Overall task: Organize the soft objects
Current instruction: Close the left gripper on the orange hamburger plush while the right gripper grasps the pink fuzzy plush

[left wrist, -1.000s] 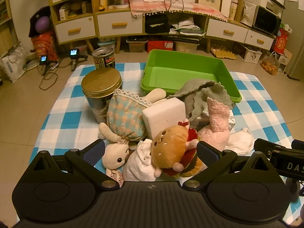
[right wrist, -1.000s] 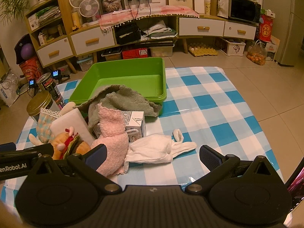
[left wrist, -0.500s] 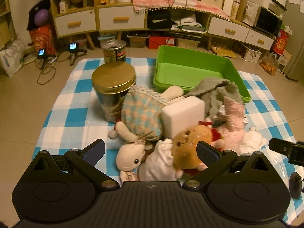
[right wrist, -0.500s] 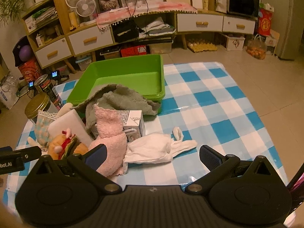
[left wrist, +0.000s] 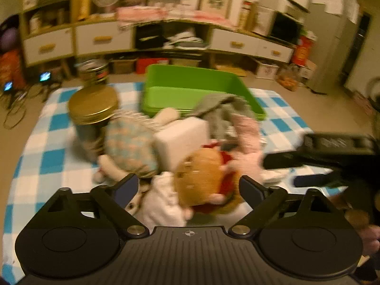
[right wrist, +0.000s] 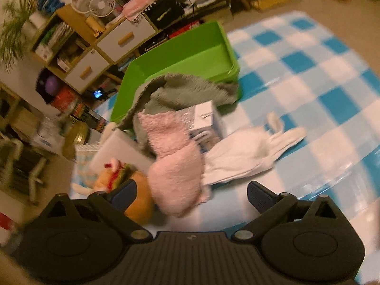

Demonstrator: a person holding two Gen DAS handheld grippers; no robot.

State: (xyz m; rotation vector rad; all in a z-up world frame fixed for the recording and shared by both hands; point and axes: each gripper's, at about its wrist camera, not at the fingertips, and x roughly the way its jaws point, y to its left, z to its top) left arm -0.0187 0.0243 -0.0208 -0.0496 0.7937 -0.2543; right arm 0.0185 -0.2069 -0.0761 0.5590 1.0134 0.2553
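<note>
A pile of soft things lies on the checked mat in front of a green bin (left wrist: 190,76). My left gripper (left wrist: 188,188) hangs over a burger plush (left wrist: 199,175) and a white cloth (left wrist: 161,201). Its jaws are closing, and both things lie between the pads without being pressed. My right gripper (right wrist: 192,193) is tilted, its jaws closing around a pink fluffy cloth (right wrist: 175,166) that they do not touch. A white glove (right wrist: 244,152) lies just beyond it. Behind are a grey towel (right wrist: 180,92), a white foam block (left wrist: 182,140) and a doll in a checked dress (left wrist: 128,142).
A jar with a gold lid (left wrist: 93,104) stands left of the pile, with a tin can (left wrist: 93,71) behind it. A small carton (right wrist: 204,116) sits under the towel. The right gripper's fingers (left wrist: 282,161) reach in from the right. The blue-white mat (right wrist: 308,71) stretches right.
Both grippers have sunk closer to the pile and their jaws have narrowed a little. The right view has rolled to a tilt. The right gripper now reaches further into the left view.
</note>
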